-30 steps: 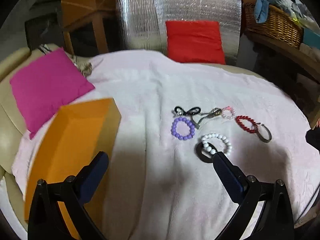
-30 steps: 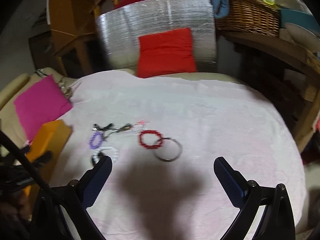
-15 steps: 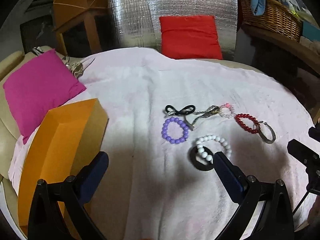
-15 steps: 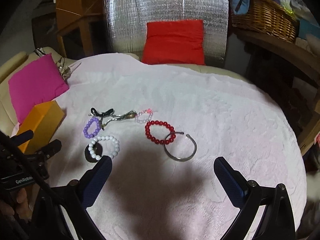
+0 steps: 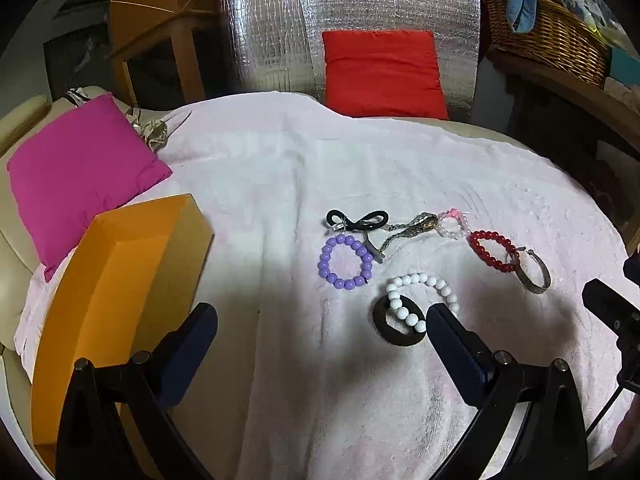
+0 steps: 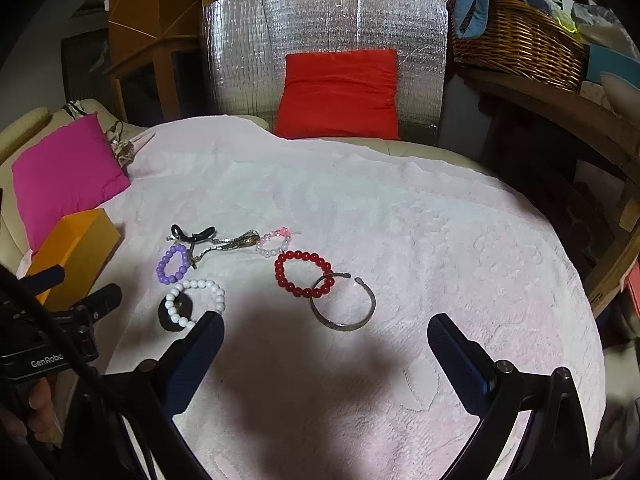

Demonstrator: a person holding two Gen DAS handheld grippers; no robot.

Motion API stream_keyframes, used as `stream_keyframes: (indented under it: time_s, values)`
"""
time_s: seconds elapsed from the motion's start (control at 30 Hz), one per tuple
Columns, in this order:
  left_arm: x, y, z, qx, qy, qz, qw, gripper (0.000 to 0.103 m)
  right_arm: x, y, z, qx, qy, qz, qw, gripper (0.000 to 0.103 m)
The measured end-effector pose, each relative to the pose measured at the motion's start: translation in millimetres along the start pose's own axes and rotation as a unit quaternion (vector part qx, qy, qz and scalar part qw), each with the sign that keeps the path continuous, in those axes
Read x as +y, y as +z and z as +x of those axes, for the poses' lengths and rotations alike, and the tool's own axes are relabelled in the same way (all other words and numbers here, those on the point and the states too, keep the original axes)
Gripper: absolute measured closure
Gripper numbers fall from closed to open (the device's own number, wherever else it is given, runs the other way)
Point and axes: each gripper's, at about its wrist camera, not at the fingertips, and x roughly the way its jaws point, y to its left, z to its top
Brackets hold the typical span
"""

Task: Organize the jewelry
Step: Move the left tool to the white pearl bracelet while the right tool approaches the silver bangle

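1. Both claws sit closer to the jewelry than a second ago: in the right wrist view the bracelets look larger and lie nearer the claw tips, and in the left wrist view the orange box (image 5: 120, 292) has slid further toward the lower left edge.
2. Both the left claw (image 5: 322, 338) and the right claw (image 6: 324, 344) are spread wide with nothing between the fingers, hovering above the pink towel (image 6: 400, 220) that covers the bed.
3. All the jewelry lies loose on the towel in one cluster; none is in the box yet, so the sorting looks barely begun.
4. From the right claw, the silver bangle (image 6: 344, 300) lies just ahead and slightly left of centre, touching the red bead bracelet (image 6: 304, 274) at its far-left rim. Its open gap faces away from the claw.
5. From the left claw, the white bead bracelet (image 5: 420, 296) sits just beside the right finger, draped over a black ring (image 5: 396, 326); the purple bead bracelet (image 5: 346, 262) lies further ahead, near centre.
6. The box stands to the left of the cluster, right beside the left claw, so the left hand is the nearer carrier for a drop-off.
7. Behind the purple bracelet lie a black hair tie (image 5: 356, 220), what may be a watch or chain (image 5: 416, 226) (too tangled to be sure), and a small pink-and-clear bracelet (image 5: 452, 224).
8. The bangle is probably the right claw's easiest pick: it lies flat, so one finger must go inside the rim.
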Motion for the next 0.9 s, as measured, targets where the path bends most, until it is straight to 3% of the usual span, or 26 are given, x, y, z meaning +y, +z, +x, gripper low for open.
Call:
stream_keyframes:
  time_s: [0.5,0.67,0.9]
  values:
    - [9,0,7,0.015,0.009,-0.002,0.9998,0.0,-3,7,14,0.006,0.001,-0.001,1.0,0.0]
    - [18,-4,25,0.058,-0.028,-0.005,0.9979,0.0,-8,13,36,0.039,0.034,-0.006,0.999,0.001]
    - [10,-8,44,0.083,-0.075,0.0,0.9937,0.0,-13,8,56,0.077,0.087,0.017,0.993,0.023]
